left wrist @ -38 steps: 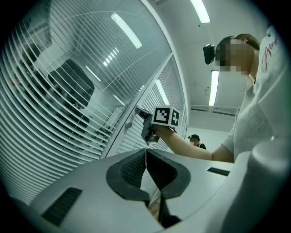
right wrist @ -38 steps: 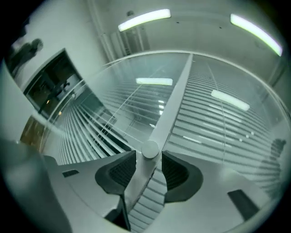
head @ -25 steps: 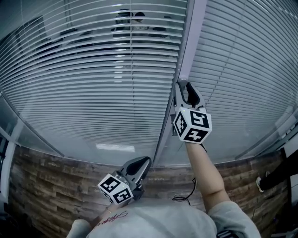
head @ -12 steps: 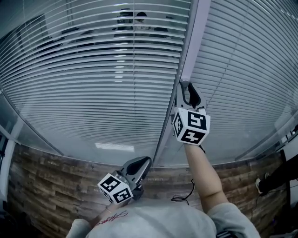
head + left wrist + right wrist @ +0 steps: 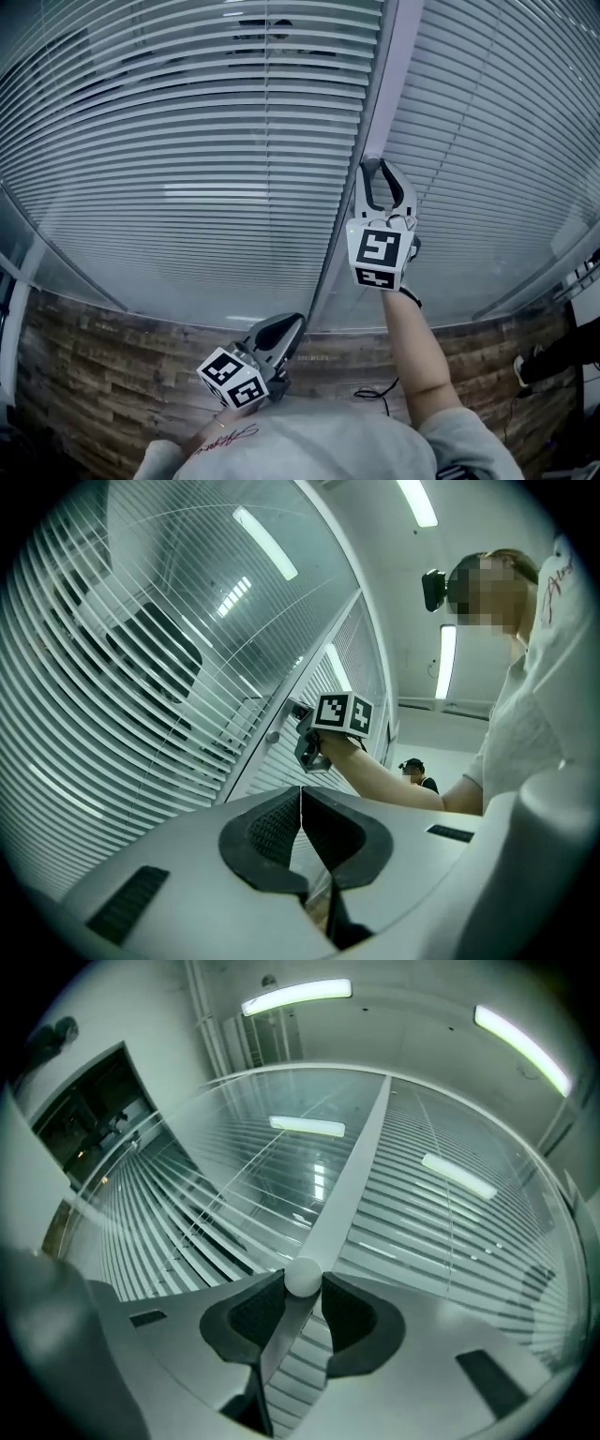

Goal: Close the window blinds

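head view, centre right: right gripper, its jaws just closed in and now clenched on the round knob of the upright post. blinds fill the upper left and upper right. lower centre: left gripper, jaws pressed together, nothing between them.

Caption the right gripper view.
Right gripper, fingers just closing, pinches the round white knob on the frame between two blinds.

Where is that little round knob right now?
The knob sits centre in the right gripper view, on the frame strip between two blind panels, gripped by the right tool, whose jaws have just been closing.
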Demonstrator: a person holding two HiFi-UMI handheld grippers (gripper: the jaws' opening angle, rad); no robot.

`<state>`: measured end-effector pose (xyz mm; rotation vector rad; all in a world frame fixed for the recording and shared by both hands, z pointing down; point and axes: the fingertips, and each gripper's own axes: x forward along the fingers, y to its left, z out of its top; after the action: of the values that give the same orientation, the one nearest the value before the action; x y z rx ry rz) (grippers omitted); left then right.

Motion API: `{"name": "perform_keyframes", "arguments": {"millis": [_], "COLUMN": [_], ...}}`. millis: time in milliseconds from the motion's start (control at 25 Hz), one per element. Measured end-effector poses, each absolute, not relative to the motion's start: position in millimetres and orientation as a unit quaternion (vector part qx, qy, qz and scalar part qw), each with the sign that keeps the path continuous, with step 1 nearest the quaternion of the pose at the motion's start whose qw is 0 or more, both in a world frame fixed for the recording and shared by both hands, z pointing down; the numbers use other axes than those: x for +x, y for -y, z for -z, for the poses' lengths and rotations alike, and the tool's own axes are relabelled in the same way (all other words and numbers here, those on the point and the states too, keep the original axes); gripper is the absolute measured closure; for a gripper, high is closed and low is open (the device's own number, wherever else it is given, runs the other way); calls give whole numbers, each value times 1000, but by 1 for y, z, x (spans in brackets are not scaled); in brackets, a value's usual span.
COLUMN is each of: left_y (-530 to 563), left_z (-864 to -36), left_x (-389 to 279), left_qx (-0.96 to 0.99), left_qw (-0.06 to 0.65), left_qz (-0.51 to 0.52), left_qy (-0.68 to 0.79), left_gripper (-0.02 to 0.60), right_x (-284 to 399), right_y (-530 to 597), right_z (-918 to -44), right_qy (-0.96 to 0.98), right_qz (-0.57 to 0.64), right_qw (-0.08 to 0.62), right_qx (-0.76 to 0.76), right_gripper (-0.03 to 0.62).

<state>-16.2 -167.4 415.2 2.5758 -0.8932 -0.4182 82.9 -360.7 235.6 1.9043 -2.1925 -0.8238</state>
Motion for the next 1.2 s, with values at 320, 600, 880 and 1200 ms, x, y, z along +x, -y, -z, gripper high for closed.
{"name": "perform_keyframes", "arguments": {"millis": [320, 600, 880, 1200], "left_y": [170, 173, 171, 169], "left_z": [-413, -412, -409, -408], "left_x": [-14, -11, -11, -9], "left_qx": [918, 921, 921, 922], "left_qw": [193, 189, 189, 194], "left_qz": [150, 151, 154, 157], "left_qy": [311, 306, 304, 296], "left_gripper": [563, 563, 563, 563], "right_x": [79, 78, 72, 69], "right_y": [360, 362, 358, 357], "right_z": [-233, -236, -234, -235], "right_qy": [695, 676, 650, 620], "right_qz": [369, 445, 506, 561], "right_qw": [146, 206, 264, 319], "right_qx": [599, 550, 502, 446], "right_gripper": [462, 462, 461, 462]}}
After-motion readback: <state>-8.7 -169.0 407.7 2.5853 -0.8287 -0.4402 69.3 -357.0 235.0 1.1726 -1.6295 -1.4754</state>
